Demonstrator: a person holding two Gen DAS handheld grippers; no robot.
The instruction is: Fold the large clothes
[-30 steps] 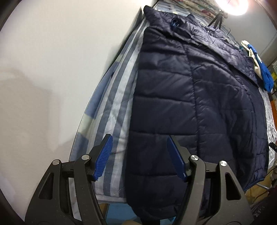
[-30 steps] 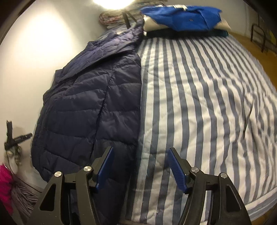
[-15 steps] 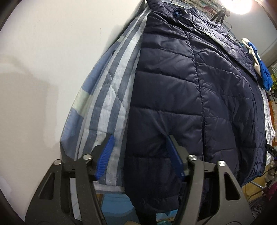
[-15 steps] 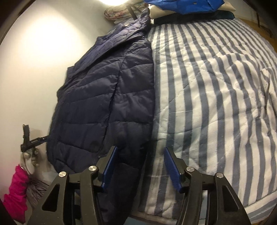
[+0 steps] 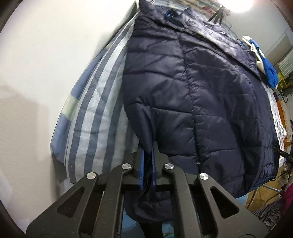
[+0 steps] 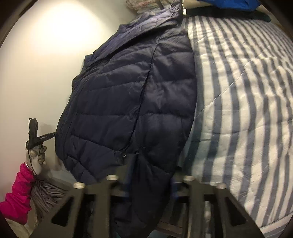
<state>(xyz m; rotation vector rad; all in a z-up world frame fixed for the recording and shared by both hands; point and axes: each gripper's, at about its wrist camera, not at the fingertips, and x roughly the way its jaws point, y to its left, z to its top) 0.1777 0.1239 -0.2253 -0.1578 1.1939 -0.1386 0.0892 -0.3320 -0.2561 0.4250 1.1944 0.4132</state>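
A large navy quilted puffer jacket (image 5: 201,102) lies lengthwise on a blue-and-white striped bed, its hem hanging over the near edge. My left gripper (image 5: 147,164) is shut on the jacket's hem corner by the wall side; fabric is pinched between the blue pads. In the right wrist view the same jacket (image 6: 131,102) fills the left half. My right gripper (image 6: 150,183) straddles the other hem corner; the fabric sits between its fingers, which are blurred and still stand apart.
The striped quilt (image 6: 247,109) spreads to the right. A white wall (image 5: 45,64) runs along the bed's left side. Folded blue and cream clothes (image 5: 263,60) lie at the far end (image 6: 227,5). A pink-sleeved gloved hand (image 6: 34,155) shows at the lower left.
Both grippers moved forward onto the jacket's hem. The left gripper closed on the hem corner. The right gripper's fingers came around the other corner.
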